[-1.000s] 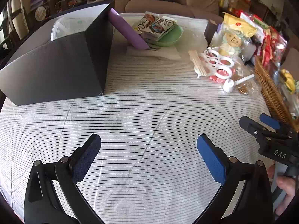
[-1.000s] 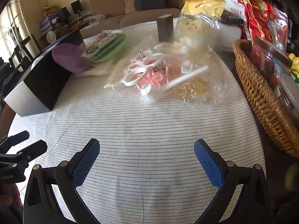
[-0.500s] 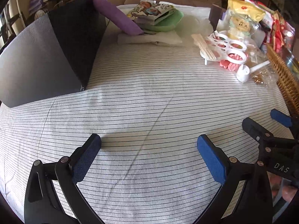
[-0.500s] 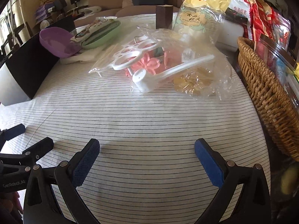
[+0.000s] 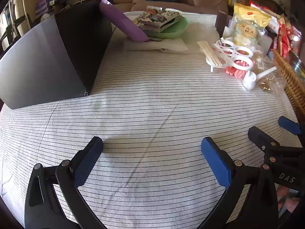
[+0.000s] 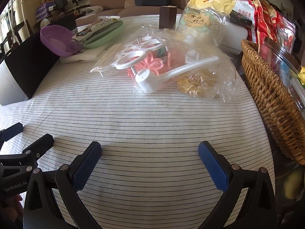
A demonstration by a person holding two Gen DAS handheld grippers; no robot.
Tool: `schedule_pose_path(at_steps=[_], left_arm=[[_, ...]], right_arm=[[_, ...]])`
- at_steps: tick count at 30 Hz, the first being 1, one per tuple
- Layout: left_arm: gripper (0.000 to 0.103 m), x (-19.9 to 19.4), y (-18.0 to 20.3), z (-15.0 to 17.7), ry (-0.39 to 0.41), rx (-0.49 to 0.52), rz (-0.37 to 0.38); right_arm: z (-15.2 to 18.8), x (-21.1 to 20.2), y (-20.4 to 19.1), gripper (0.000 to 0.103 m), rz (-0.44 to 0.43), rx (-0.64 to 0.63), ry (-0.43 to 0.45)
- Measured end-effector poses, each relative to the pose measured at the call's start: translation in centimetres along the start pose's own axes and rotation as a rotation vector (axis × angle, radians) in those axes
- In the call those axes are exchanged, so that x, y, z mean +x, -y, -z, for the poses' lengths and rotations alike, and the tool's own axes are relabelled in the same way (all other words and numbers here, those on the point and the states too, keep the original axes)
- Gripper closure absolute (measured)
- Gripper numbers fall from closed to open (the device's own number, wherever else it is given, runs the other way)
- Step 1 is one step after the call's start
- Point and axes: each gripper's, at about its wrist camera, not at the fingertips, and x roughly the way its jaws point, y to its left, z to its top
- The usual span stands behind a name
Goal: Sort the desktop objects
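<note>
Left wrist view: the left gripper (image 5: 151, 153) has its jaws spread wide, holding nothing, over the striped tabletop (image 5: 152, 99). A dark box (image 5: 51, 61) stands ahead to their left; the purple bowl (image 5: 122, 24) leans against it.

Right wrist view: the right gripper (image 6: 149, 153) likewise gapes empty. The bagged white plastic utensils (image 6: 164, 68) lie straight ahead, a wicker basket (image 6: 270, 95) to the right.

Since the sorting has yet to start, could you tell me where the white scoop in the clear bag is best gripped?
Probably by its long straight handle, through the clear bag. The right gripper, open and nearest, could come from the front with one pad on either side of the handle. It is slim and angled up; the round head looks too wide.
</note>
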Motion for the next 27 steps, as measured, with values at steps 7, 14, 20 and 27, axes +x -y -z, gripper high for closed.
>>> schedule_pose_path(at_steps=[7,14,20,27], left_arm=[[0.000,0.17,0.01,-0.31,-0.002,-0.002,0.001],[0.000,0.14,-0.02,-0.28,-0.002,-0.002,0.001],[0.000,0.09,-0.04,-0.19,-0.001,-0.002,0.000],[0.000,0.12,0.00,-0.23,-0.001,-0.001,0.000]], right_arm=[[-0.01,0.00,0.03,0.000,0.000,0.000,0.000],[0.01,0.01,0.02,0.000,0.000,0.000,0.000],[0.02,0.00,0.02,0.000,0.000,0.000,0.000],[0.03,0.00,0.01,0.000,0.000,0.000,0.000]])
